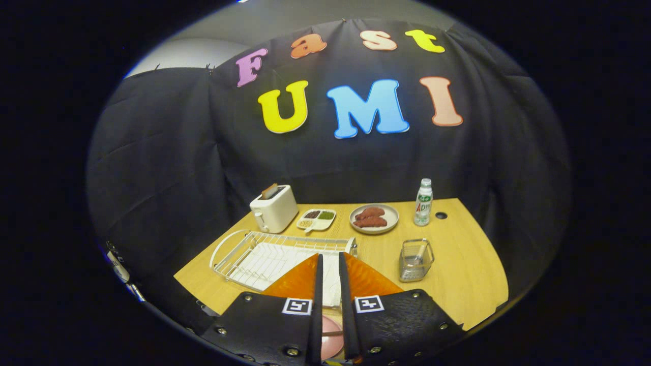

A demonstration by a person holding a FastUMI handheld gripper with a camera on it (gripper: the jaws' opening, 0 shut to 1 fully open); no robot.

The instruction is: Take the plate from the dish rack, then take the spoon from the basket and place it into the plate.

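My gripper point(329, 259) hovers over the near end of the white wire dish rack point(239, 254), its fingers only a narrow slit apart. Low in that slit, near the finger bases, a pink plate point(331, 333) spans from one finger to the other, and both seem to press on it. Most of the plate is hidden under the fingers. The rack's slots that I can see hold nothing but a white mat. To the right of the fingers stands a small clear basket point(415, 260) with a pale spoon point(418, 252) leaning inside it.
Behind the rack stand a white toaster point(273, 208) and a small divided dish point(316, 219). Farther right are a plate of reddish food point(374, 218), a water bottle point(423, 202) and a cable hole point(441, 215). Bare wooden table point(468, 274) lies right of the basket.
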